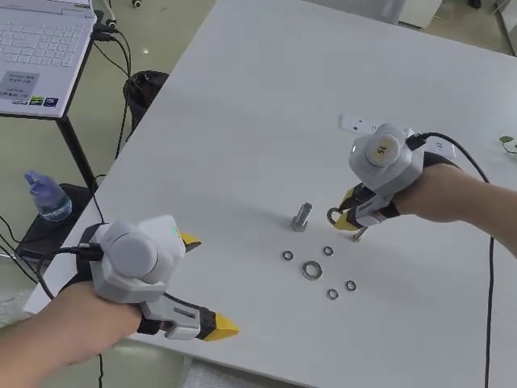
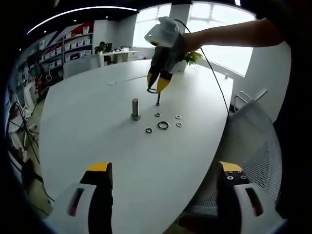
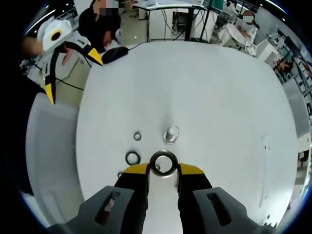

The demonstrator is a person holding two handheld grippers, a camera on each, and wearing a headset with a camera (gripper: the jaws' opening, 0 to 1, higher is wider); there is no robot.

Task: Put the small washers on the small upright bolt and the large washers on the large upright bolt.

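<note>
Now, we log the large silver ring washer [image 3: 163, 153] first. It sits at lower centre of the right gripper view, pinched by its rim between the yellow-tipped jaws of the right gripper [image 3: 163, 170] and held clear of the table. Just above it in that view stands the large upright silver bolt [image 3: 171, 132], seen almost end-on; the held washer is close to it but apart. In the head view, right of centre, the small upright thin bolt [image 1: 358, 234] stands just beside the right gripper's tips, on the far side from the large bolt.

Below both bolts in the head view, the loose washers lie flat on the white table [image 1: 242, 121]. We count a second large washer [image 1: 312, 270] with four small silver washers around it: upper left [image 1: 287, 255], upper right [image 1: 328, 251], lower middle [image 1: 332, 294] and lower right [image 1: 350, 285].

The left gripper [image 1: 206, 283] is at the lower left of the head view, by the near table edge and well apart from the washers. Its jaws are spread wide.

Beyond the table, at the upper left of the head view, we see a white laptop [image 1: 40, 48]. Below it at the left edge is a clear bottle with a blue cap [image 1: 47, 196].
</note>
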